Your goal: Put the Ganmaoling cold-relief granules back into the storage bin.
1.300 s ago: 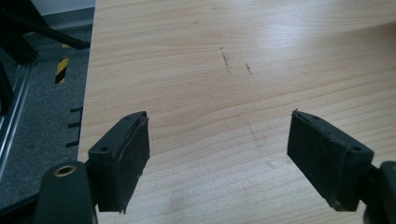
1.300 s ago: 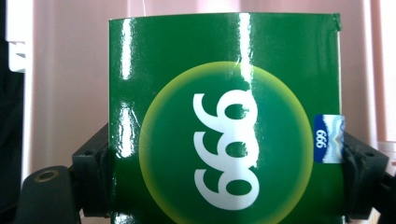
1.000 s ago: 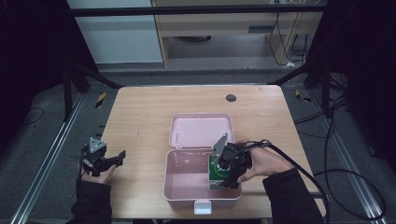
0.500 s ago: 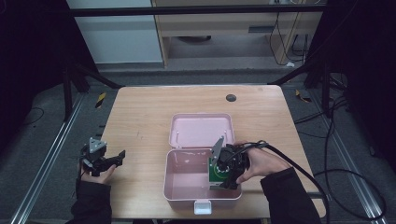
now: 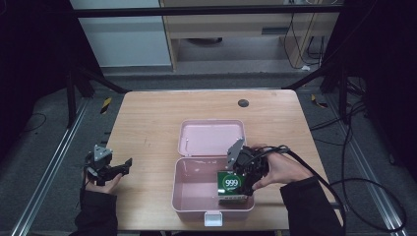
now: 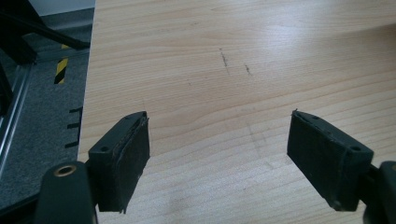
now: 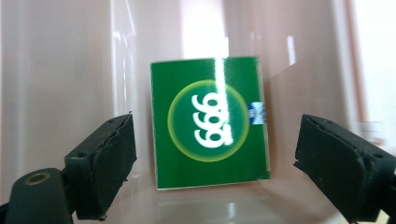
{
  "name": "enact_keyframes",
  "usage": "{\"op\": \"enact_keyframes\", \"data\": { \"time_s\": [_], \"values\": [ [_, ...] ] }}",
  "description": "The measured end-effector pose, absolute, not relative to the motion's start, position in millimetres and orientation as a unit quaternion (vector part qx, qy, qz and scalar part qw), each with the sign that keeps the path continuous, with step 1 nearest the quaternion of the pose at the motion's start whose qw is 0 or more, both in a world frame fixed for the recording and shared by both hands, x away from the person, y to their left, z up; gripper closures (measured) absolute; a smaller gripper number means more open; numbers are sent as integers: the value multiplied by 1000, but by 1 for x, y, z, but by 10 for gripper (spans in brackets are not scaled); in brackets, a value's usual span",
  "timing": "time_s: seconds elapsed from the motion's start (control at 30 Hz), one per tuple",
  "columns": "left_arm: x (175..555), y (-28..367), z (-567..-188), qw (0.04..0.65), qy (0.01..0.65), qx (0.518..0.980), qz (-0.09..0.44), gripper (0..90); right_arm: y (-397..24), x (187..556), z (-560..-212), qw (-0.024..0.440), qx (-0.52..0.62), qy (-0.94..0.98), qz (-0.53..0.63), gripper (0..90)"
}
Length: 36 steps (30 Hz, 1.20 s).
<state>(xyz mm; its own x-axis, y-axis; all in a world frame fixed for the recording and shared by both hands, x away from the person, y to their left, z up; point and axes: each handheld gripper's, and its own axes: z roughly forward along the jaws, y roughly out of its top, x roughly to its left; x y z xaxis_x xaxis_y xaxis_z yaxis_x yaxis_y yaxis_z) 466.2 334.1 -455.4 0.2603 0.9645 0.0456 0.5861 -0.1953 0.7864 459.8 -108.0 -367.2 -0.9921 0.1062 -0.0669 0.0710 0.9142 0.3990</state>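
Note:
A green carton [image 5: 231,183] marked 999 stands in the right part of an open pink plastic box [image 5: 196,204]. In the right gripper view the carton [image 7: 210,123] leans against the box's pink wall, and my right gripper [image 7: 217,137] is open, its pads apart from the carton on both sides. From above, my right gripper [image 5: 240,181] points down into the box, right over the carton. My left gripper [image 5: 125,166] hovers at the table's left edge, and its open jaws [image 6: 219,126] hold nothing over bare wood.
The box's pink lid [image 5: 211,137] lies flat behind it. A small dark round disc [image 5: 243,103] sits near the far edge of the wooden table [image 5: 147,123]. A black cable [image 5: 324,177] trails off right from the right gripper.
The right gripper and the green carton have shifted slightly lower into the pink box. The left gripper has stayed where it was.

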Motion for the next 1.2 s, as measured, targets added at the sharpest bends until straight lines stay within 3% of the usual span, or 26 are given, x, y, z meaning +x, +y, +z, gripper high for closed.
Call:
{"op": "enact_keyframes", "data": {
  "time_s": [0.63,0.93,1.2],
  "values": [
    [465,333,-455,339,536,723,276,258,-172,464,-339,171,191,907,334,104],
    [464,333,-454,341,535,722,276,321,-225,463,-363,232,315,815,428,80],
    [464,333,-455,343,534,722,275,391,-254,466,-403,262,410,762,428,76]
  ]
}}
